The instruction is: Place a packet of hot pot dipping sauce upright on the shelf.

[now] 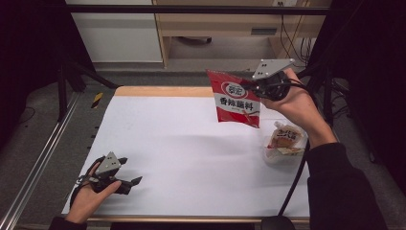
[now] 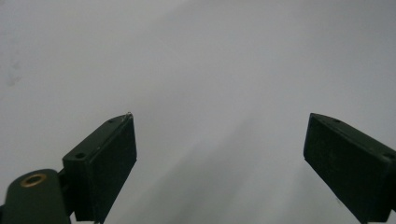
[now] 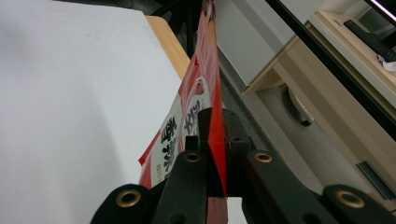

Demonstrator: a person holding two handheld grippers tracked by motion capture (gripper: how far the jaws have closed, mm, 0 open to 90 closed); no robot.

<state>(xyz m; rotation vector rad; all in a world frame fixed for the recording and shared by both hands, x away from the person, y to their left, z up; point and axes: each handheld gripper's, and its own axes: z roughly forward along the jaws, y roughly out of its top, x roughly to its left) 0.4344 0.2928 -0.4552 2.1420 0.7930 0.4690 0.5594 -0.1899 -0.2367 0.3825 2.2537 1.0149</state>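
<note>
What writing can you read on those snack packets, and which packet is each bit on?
"香辣蘸料": large black characters on the white band of the red packet hanging from the right tongs.
Round white logo above it on the red packet: characters too small to read.
Small line under the big characters: too blurred to read.
Dark characters on the clear packet lying on the white table: blurred, not readable.

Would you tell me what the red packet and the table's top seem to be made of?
The red packet looks like thin glossy plastic film: it hangs flat, slightly creased, with printed labels. The table top looks like a matte white sheet or laminate, no glare; the bare strip along its far edge suggests wood beneath.
</note>
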